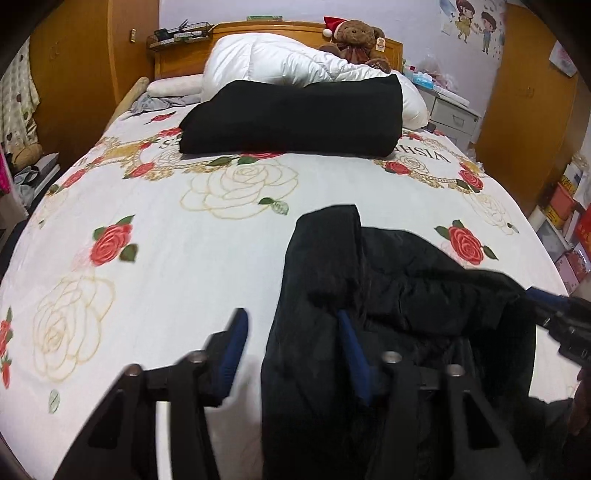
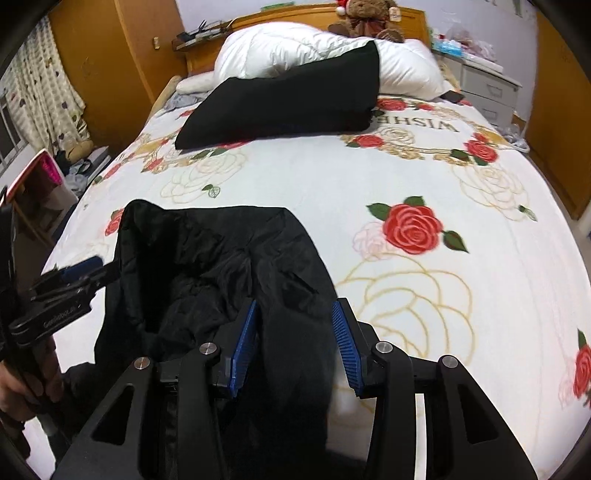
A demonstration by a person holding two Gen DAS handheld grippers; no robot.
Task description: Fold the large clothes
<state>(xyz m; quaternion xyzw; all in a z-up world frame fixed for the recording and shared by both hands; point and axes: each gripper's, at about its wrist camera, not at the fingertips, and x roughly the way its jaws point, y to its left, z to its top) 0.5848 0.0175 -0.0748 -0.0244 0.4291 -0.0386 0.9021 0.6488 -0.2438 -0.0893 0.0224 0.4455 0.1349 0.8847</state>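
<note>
The left gripper (image 1: 291, 332) is seen with its jaws spread wide: one blue-padded finger stands over bare bedspread, the other is pressed against a fold of the black jacket (image 1: 369, 295), and the left edge of the garment lies in the gap between them without being pinched. The right gripper (image 2: 297, 325) is likewise held released, its two ribbed blue pads set apart on either side of a ridge of the same black jacket (image 2: 221, 266), with cloth between them but no clamping visible.

The jacket is found crumpled at the near edge of the bed, roughly in the middle, with a rounded hood-like part pointing toward the far end. It rests on a white bedspread (image 1: 184, 258) printed with red and gold-outlined roses.

Farther away, a folded black garment (image 1: 295, 118) is laid across the bed, its far edge leaning on a bunched white duvet (image 1: 277, 62). A brown teddy bear (image 1: 358, 38) in a red Santa hat is propped against the wooden headboard (image 1: 258, 26). A white drawer unit (image 1: 450, 114) is seen to the right of the bed, and wooden wardrobes stand on both sides.
</note>
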